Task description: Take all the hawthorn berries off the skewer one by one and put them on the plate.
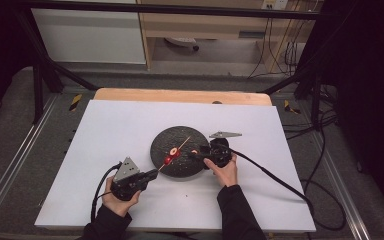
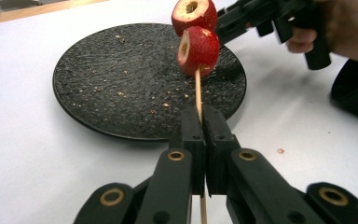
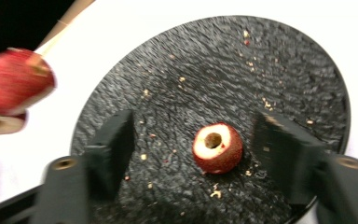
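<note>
A thin wooden skewer (image 2: 198, 91) carries two red cored fruit pieces (image 2: 199, 50), one above the other, over a round black plate (image 2: 116, 70). My left gripper (image 2: 203, 116) is shut on the skewer's lower end, at the plate's near left edge (image 1: 155, 173). A third red cored fruit piece (image 3: 216, 148) lies on the plate (image 3: 242, 60) with its hole facing up. My right gripper (image 3: 196, 123) is open around it, a jaw on each side with a gap to the fruit. Seen from above, the right gripper (image 1: 192, 154) reaches in from the plate's right edge.
Crumbs are scattered over the plate. It sits in the middle of a white sheet (image 1: 110, 130) on a wooden table (image 1: 180, 95). Cables (image 1: 280, 180) trail from both grippers toward the near edge. A black metal frame (image 1: 40, 75) surrounds the table.
</note>
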Action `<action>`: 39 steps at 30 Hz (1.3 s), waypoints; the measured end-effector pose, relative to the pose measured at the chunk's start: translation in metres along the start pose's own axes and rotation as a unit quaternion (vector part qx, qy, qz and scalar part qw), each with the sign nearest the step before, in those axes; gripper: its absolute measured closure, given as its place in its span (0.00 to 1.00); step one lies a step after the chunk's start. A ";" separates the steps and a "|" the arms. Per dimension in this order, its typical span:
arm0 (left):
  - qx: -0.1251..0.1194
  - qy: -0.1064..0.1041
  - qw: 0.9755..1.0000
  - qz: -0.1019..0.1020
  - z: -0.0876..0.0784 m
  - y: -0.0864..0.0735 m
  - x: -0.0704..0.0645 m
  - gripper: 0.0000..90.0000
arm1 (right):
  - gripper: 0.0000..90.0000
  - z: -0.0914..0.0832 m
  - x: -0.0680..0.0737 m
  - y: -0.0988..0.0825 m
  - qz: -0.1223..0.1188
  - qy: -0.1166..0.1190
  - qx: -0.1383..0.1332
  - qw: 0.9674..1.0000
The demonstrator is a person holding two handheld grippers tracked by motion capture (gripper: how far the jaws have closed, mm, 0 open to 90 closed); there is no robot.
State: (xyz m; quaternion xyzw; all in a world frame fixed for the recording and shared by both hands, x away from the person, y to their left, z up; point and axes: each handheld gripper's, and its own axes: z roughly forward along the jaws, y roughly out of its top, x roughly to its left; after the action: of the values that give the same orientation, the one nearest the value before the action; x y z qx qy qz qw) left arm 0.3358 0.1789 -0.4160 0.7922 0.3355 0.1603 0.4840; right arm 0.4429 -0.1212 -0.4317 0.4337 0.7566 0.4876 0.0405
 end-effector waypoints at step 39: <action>0.024 -0.035 0.998 0.042 0.023 -0.001 -0.037 0.98 | 0.46 -0.036 0.026 -0.029 0.021 0.100 -0.034 0.994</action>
State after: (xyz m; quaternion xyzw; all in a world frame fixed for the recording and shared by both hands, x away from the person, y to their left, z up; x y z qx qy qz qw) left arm 0.3221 0.1389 -0.4253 0.8223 0.2882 0.1442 0.4690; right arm 0.3911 -0.1325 -0.4264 0.3968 0.7306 0.5548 -0.0311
